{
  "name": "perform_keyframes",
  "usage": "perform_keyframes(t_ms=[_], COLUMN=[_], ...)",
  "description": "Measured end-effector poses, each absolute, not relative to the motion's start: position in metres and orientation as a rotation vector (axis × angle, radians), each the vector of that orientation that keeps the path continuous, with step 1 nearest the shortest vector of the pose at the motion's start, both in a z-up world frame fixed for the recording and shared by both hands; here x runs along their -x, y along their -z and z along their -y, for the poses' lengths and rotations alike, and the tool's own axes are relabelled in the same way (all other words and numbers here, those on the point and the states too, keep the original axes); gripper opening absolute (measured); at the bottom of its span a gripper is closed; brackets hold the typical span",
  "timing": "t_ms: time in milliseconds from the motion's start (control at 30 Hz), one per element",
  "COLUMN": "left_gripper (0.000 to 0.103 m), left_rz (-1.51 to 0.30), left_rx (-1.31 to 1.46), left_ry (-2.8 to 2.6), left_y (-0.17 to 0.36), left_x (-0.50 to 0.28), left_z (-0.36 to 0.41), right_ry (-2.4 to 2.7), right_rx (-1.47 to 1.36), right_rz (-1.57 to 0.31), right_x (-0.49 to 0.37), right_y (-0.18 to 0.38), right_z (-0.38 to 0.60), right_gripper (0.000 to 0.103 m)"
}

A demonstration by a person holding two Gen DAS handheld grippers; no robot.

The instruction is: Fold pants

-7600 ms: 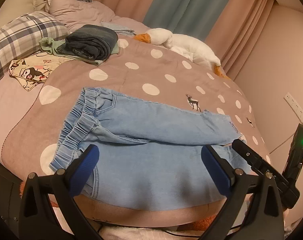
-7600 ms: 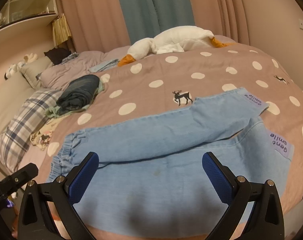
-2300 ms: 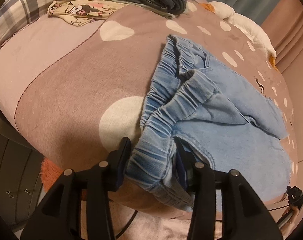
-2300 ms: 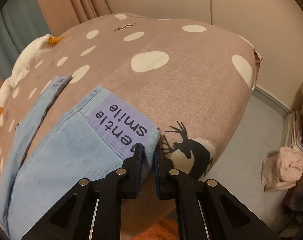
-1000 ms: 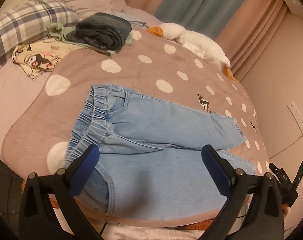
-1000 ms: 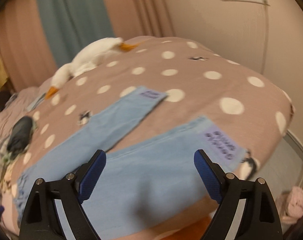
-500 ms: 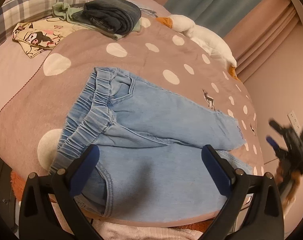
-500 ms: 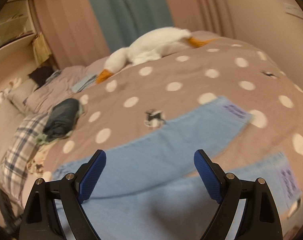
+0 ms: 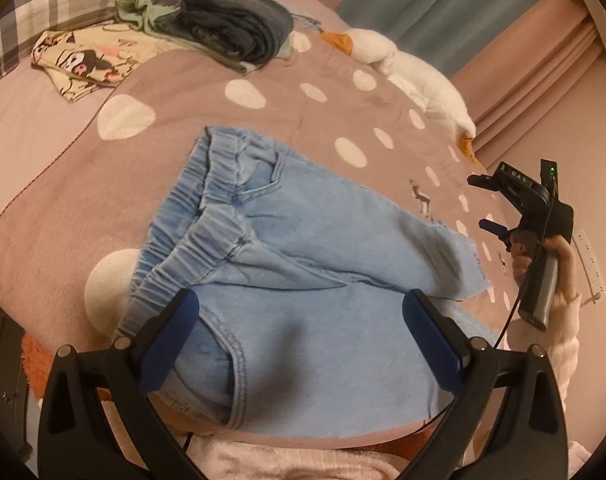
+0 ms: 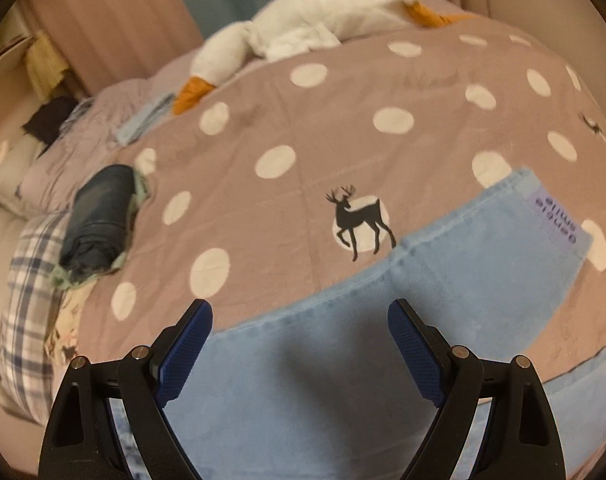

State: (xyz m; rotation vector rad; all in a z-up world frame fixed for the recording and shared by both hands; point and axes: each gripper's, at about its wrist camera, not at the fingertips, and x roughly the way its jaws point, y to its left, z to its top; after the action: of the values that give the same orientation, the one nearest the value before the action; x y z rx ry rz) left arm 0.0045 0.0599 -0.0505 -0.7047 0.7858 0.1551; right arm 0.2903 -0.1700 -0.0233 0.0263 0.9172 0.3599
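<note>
Swung left from the cuffs, right tongs (image 10: 299, 354) hang spread over the jeans (image 9: 303, 264); left tongs (image 9: 303, 332) spread too, readying the lengthwise fold.

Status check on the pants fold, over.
Left tongs open, empty. Right tongs open, empty. Pants flat on bedspread, legs unfolded. Nothing on them.

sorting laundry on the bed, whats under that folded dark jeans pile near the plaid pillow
A green garment lies under the folded dark jeans, its edges poking out on both sides. Below that is the polka-dot blanket. How far the green piece extends beneath is covered, as is anything else under the stack.
</note>
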Motion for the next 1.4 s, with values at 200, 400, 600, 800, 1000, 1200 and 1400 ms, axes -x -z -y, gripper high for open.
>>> perform_keyframes(t_ms=[200, 400, 600, 800, 1000, 1200, 1400], left_gripper=[0.101, 0.101, 0.101, 0.101, 0.101, 0.101, 0.101], left_rz=[-0.821, -0.841, -0.868, -0.865, -0.866, -0.821, -0.799], left_rx=[0.696, 0.668, 0.653, 0.663, 0.672, 0.688, 0.696], left_ry=[-0.203, -0.226, -0.243, -0.249, -0.244, -0.250, -0.233], left_y=[0.060, 0.062, 0.063, 0.063, 0.065, 0.059, 0.053], left_x=[-0.008, -0.012, -0.016, -0.014, -0.014, -0.012, -0.022], left_z=[-0.062, -0.062, -0.061, -0.060, -0.061, -0.061, -0.056], right_ry=[-0.217, -0.039, 0.027, 0.030, -0.111, -0.363, -0.418], right_rx=[-0.006, 0.037, 0.039, 0.141, 0.034, -0.135, -0.214], right_rz=[-0.998, -1.046, -1.051, -0.971, -0.930, -0.635, -0.548], right_x=[-0.331, -0.372, -0.405, -0.400, -0.367, -0.252, -0.162], right_y=[0.051, 0.085, 0.100, 0.097, 0.072, 0.002, 0.012], right_z=[0.173, 0.184, 0.194, 0.194, 0.224, 0.272, 0.315], right_gripper=[0.089, 0.089, 0.084, 0.039, 0.009, 0.008, 0.008])
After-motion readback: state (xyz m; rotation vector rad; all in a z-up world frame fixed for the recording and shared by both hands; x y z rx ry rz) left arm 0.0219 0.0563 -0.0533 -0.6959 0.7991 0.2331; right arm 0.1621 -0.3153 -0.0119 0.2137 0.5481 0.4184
